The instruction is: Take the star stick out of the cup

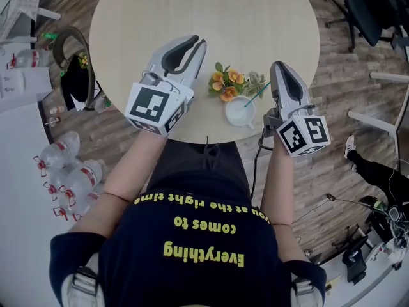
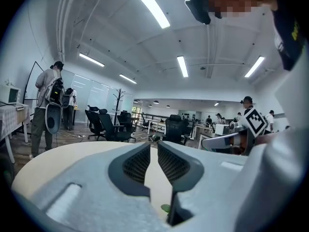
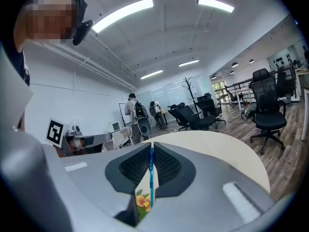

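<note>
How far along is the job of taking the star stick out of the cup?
Done: the right gripper is shut on the thin teal plastic stick. In hand: the pull-out; in the head view the stick's lower end seems to sit inside the white round cup beside the orange flowers. Left: lift the stick fully clear. The left gripper is empty, its jaws nearly together.
</note>
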A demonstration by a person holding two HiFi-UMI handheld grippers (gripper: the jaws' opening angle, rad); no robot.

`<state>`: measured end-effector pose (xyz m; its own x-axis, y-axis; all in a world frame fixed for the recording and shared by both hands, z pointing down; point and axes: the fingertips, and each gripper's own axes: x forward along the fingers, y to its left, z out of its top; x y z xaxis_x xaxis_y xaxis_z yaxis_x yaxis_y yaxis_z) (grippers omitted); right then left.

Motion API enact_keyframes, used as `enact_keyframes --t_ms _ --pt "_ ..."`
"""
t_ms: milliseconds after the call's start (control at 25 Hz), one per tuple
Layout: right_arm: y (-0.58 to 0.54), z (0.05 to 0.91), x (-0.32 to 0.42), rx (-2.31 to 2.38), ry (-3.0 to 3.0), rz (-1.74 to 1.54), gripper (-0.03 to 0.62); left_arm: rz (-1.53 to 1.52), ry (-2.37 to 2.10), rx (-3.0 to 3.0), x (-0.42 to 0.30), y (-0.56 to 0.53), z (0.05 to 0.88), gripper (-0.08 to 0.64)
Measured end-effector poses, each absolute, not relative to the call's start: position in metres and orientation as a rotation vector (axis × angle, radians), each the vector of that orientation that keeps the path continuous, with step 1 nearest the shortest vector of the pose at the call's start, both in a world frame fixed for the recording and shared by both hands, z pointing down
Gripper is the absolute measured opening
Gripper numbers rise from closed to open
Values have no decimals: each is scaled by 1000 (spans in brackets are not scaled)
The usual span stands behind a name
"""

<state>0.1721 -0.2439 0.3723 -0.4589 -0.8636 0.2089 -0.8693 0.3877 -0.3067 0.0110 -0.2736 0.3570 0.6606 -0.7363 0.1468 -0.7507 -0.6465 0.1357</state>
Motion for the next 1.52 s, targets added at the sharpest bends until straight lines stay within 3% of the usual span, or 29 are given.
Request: enact_keyframes --t_ms 1520 --pt "-223 244 156 1625 -2761 112 28 44 -1366 2769 -10 -243 292 5"
